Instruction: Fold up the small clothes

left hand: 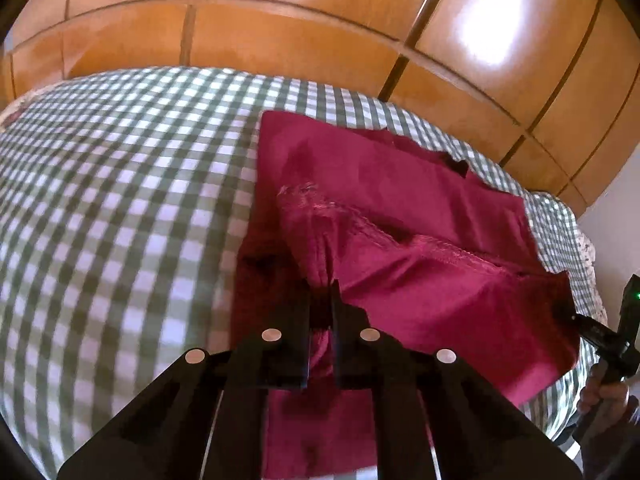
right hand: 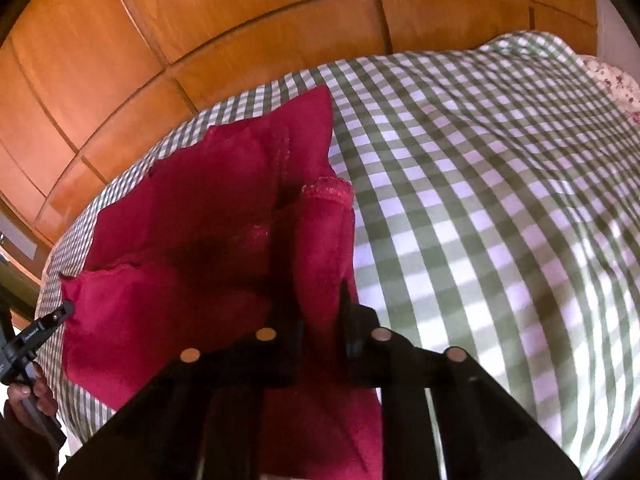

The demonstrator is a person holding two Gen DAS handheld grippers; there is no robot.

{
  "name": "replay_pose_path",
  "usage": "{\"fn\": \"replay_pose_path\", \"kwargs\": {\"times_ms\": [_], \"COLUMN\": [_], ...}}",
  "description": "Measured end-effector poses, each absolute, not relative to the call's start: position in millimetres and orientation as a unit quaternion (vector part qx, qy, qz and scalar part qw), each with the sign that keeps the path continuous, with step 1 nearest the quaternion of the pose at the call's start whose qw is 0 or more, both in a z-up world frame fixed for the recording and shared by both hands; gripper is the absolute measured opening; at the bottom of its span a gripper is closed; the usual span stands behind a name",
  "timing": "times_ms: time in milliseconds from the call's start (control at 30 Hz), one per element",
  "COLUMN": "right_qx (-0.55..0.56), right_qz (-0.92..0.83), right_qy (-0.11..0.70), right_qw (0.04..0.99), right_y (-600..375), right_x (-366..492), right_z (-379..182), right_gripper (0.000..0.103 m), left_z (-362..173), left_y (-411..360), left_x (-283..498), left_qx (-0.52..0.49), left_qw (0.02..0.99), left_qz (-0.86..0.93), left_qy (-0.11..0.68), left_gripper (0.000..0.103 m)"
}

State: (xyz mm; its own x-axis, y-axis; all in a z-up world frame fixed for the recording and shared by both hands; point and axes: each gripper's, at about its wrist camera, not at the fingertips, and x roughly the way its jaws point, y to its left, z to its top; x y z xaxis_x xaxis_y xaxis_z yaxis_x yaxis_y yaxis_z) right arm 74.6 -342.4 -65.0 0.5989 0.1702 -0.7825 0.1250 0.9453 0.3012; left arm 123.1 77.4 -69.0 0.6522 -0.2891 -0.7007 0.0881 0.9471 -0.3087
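A dark red garment (left hand: 400,208) lies on a green-and-white checked bedspread (left hand: 120,200). My left gripper (left hand: 320,300) is shut on one near corner of the garment and lifts it off the bed. In the right wrist view the garment (right hand: 200,208) hangs in a raised fold, and my right gripper (right hand: 320,304) is shut on its other near corner. The right gripper also shows at the right edge of the left wrist view (left hand: 568,312), pinching the cloth. The left gripper shows at the left edge of the right wrist view (right hand: 66,308), pinching the cloth too.
The checked bedspread (right hand: 500,200) covers the whole bed. A wooden panelled wardrobe (left hand: 280,20) stands behind the bed. A floral pillow (right hand: 616,80) lies at the far right corner. A white wall (left hand: 616,208) is at the right.
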Motion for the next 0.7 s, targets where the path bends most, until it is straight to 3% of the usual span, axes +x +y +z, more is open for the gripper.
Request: {"fn": "replay_pose_path", "kwargs": {"times_ms": [300, 700], "right_qx": [0.162, 0.157], "right_qz": [0.037, 0.037], "right_qy": [0.411, 0.386], "right_qw": [0.896, 0.908], "right_y": [-332.8, -333.5], "right_x": [69.2, 153.6], "right_z": [-26.2, 2.9], "right_gripper": [0.010, 0.009], "left_z": [-39.4, -3.5], "left_y": [83.7, 77.8], "left_x": [93.3, 162.3], "left_qx": [-0.125, -0.120], "left_qw": [0.921, 0.940], "left_qz": [-0.112, -0.090], "left_qy": [0.351, 0.306], "left_gripper": [0.007, 0.007]}}
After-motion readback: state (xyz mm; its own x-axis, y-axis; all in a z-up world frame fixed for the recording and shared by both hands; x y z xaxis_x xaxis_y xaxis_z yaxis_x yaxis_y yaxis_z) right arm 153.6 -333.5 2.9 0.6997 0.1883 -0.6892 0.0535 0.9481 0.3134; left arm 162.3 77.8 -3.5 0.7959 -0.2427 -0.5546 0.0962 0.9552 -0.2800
